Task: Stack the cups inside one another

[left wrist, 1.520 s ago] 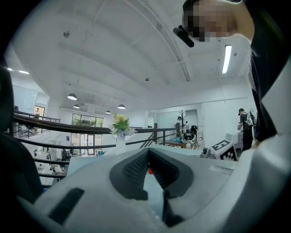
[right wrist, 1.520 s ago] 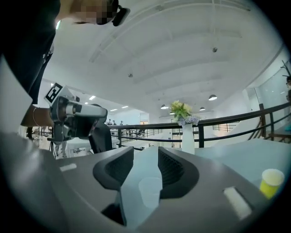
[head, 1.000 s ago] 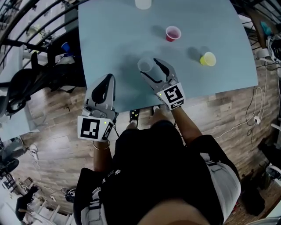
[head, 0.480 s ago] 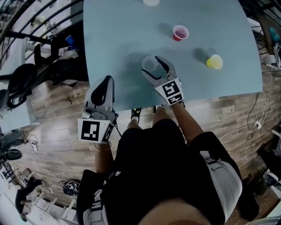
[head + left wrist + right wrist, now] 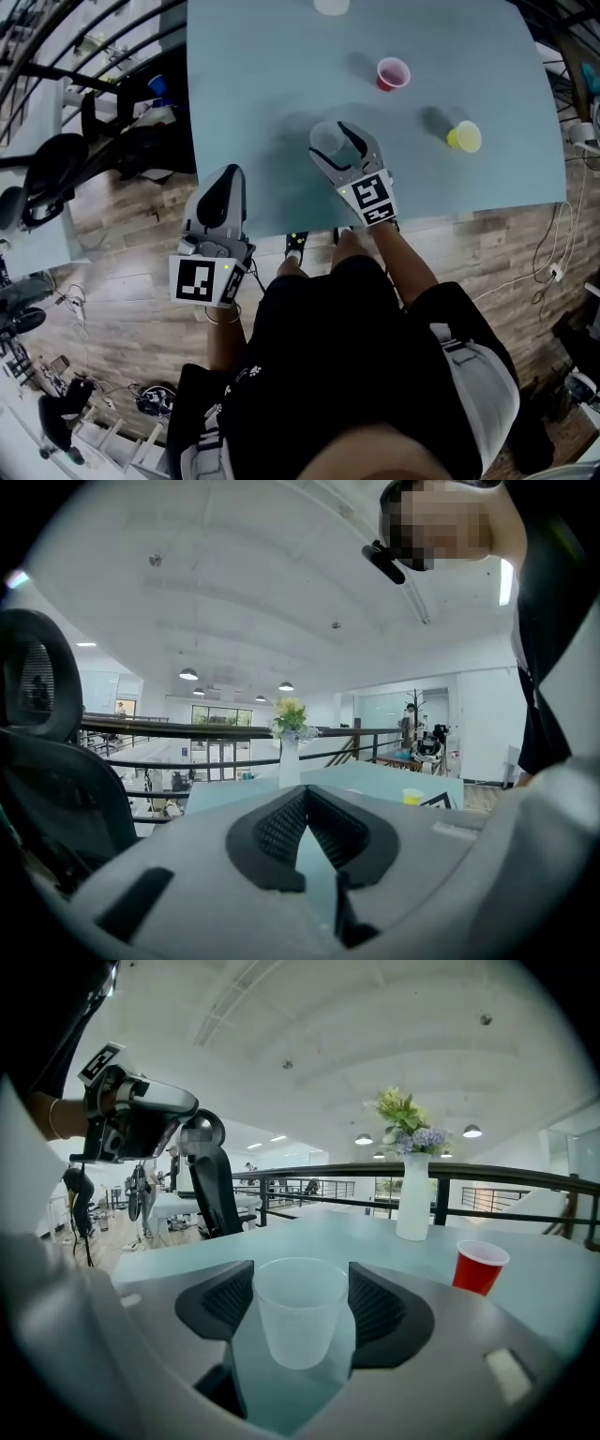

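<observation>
The left gripper [image 5: 228, 180] hangs at the near edge of the table [image 5: 262, 75], well left of the red cup [image 5: 393, 73] and closer to the person. Its fingers are closed tip to tip on nothing. Also left of the red cup and nearer the person, the clear cup [image 5: 328, 139] stands upright between the fingers of the right gripper [image 5: 301, 1283]. These are spread wide, with the pads against the rim on both sides, and have just been closing a little. Whether the cup's base rests on the table cannot be told. The yellow cup [image 5: 464, 138] stands right of the red cup, well apart from it.

The step in hand looks like securing the clear cup for nesting. The thin wall probably buckles easily, so a light squeeze is best, keeping the cup upright, centring it over the red cup's mouth and lowering it straight.

Compared with a second ago, the clear cup lies much as it did relative to the red cup, and the left gripper has barely shifted.
</observation>
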`<state>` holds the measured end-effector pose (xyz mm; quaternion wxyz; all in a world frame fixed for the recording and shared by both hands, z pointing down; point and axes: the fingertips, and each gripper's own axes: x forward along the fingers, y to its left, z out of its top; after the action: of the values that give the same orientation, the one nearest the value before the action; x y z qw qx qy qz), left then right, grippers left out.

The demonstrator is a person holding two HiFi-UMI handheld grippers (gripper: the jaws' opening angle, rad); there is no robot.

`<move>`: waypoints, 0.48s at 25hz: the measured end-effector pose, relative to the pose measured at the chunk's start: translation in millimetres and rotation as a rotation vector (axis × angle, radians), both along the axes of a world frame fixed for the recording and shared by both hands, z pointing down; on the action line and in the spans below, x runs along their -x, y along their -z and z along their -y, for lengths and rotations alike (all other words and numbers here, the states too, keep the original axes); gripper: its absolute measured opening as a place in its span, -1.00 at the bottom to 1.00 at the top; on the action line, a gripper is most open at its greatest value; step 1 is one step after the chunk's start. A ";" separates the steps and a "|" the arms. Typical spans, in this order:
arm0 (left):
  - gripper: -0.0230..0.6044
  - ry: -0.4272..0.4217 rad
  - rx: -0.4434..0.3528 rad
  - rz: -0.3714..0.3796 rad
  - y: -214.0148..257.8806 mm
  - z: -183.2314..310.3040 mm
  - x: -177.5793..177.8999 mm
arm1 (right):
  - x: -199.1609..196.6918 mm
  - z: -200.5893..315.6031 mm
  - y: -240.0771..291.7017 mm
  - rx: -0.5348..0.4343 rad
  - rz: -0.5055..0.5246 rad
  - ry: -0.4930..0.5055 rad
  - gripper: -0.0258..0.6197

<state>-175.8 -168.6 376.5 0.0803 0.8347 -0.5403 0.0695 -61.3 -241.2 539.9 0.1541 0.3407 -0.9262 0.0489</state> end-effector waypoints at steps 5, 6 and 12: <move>-0.97 -0.016 -0.002 -0.011 1.7 5.1 -8.1 | -14.6 5.4 28.5 -0.032 0.053 -0.043 0.06; -0.97 -0.023 -0.005 -0.017 2.7 6.5 -11.1 | -18.8 6.9 35.8 -0.040 0.066 -0.055 0.06; -0.97 -0.079 -0.037 -0.031 10.9 21.0 -32.2 | -52.4 22.0 78.0 -0.093 0.125 -0.136 0.06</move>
<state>-143.5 -189.7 365.6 0.0704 0.8578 -0.5067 0.0495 -8.9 -263.2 462.0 0.0765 0.4060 -0.9099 0.0374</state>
